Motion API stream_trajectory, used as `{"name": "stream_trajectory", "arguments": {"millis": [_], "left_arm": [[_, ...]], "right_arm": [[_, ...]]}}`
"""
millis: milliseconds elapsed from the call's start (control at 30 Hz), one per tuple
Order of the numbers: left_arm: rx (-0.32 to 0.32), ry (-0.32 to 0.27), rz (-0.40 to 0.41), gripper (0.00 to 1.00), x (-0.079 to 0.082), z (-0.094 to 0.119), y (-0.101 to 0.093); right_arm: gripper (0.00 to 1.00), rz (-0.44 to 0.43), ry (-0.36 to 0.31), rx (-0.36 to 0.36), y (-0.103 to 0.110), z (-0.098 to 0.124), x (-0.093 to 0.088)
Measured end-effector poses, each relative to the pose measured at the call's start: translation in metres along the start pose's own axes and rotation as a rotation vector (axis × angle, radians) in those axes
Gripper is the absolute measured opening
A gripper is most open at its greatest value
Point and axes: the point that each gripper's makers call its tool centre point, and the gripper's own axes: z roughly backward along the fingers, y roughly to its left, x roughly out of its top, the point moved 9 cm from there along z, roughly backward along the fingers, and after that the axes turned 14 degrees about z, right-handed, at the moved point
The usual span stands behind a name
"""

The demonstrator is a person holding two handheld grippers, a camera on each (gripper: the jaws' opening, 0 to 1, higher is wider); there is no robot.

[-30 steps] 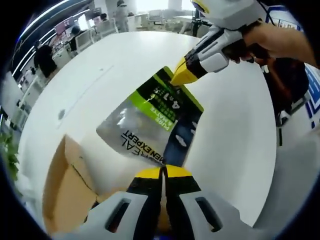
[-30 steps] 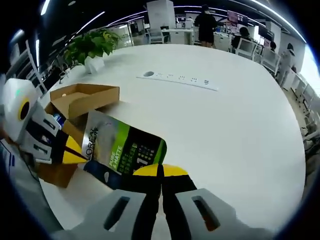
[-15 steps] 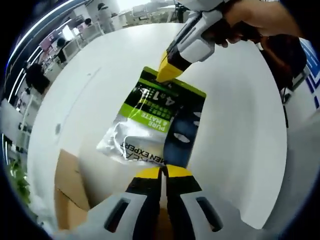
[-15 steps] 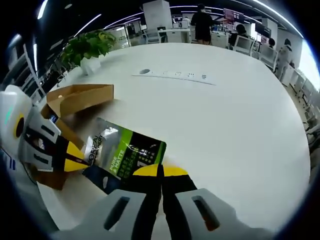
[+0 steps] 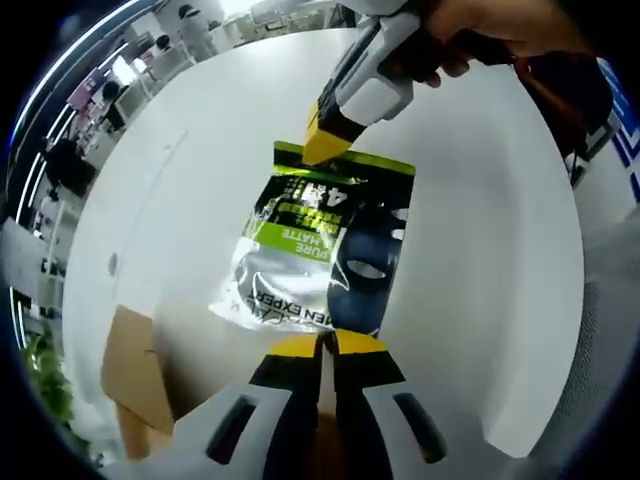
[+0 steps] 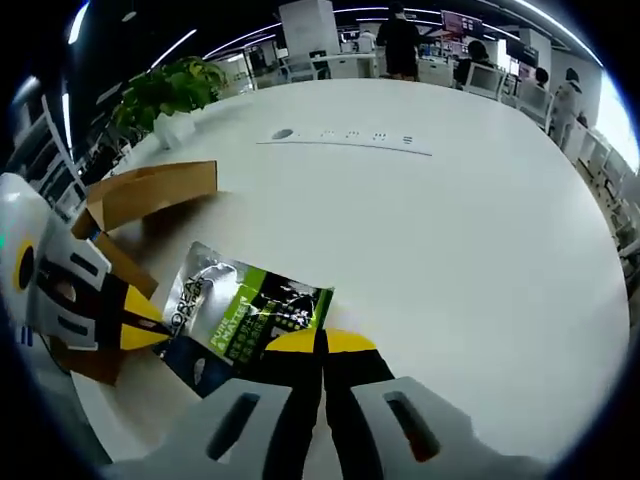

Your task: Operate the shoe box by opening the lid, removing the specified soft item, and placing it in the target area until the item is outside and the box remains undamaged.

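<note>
Above the white table (image 6: 480,230), clear of the box, the green, silver and dark pouch (image 5: 322,250) hangs between the two tools. Left gripper (image 5: 324,345) pinches one short edge, jaws together on it; right gripper (image 6: 322,342) pinches the opposite, green edge the same way. In the left gripper view the right gripper comes in from the top, a hand (image 5: 490,25) on its handle. The cardboard shoe box (image 6: 140,200) sits open just beside the pouch with a flap up, and looks undamaged. Farther off on the table: a power strip (image 6: 345,138) and a potted plant (image 6: 165,92).

Risks, as a guess: the pouch is slick foil, so an edge pinch could slip; if the grippers pull apart it may tear or pop out; a low swing could knock the box flap.

Readable text: "L'OREAL", "PURE & MATTE", "EXPER…", "4 in 1".
</note>
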Motion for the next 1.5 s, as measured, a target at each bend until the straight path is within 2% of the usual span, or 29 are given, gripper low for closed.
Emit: {"name": "stream_trajectory", "arguments": {"millis": [200, 400, 500, 700, 967, 1033, 1133, 1333, 1500], "left_arm": [[0.014, 0.009, -0.005, 0.02, -0.001, 0.002, -0.001], [0.021, 0.013, -0.016, 0.04, -0.002, 0.005, -0.001], [0.039, 0.013, -0.035, 0.07, -0.004, 0.009, -0.001], [0.040, -0.034, -0.023, 0.11, 0.002, 0.020, -0.002], [-0.005, -0.120, 0.077, 0.16, 0.009, 0.035, -0.004], [-0.018, -0.144, 0.105, 0.20, 0.009, 0.039, -0.004], [-0.030, -0.178, 0.145, 0.25, 0.007, 0.044, -0.003], [-0.047, -0.205, 0.187, 0.28, -0.001, 0.053, -0.004], [-0.075, -0.246, 0.259, 0.30, -0.005, 0.062, -0.006]], "right_arm": [[0.00, -0.038, 0.001, -0.010, -0.002, -0.002, -0.004], [0.01, -0.009, -0.013, -0.014, -0.001, -0.001, -0.003], [0.03, -0.011, -0.017, -0.023, -0.003, 0.001, -0.004], [0.13, -0.001, -0.026, -0.026, -0.005, 0.005, -0.005], [0.19, 0.026, -0.045, -0.037, -0.007, 0.020, -0.002], [0.20, 0.034, -0.050, -0.036, -0.007, 0.023, -0.002], [0.22, 0.048, -0.046, -0.032, -0.005, 0.030, -0.003], [0.25, 0.064, -0.049, -0.031, -0.004, 0.042, -0.003], [0.27, 0.079, -0.061, -0.028, 0.001, 0.055, 0.000]]}}
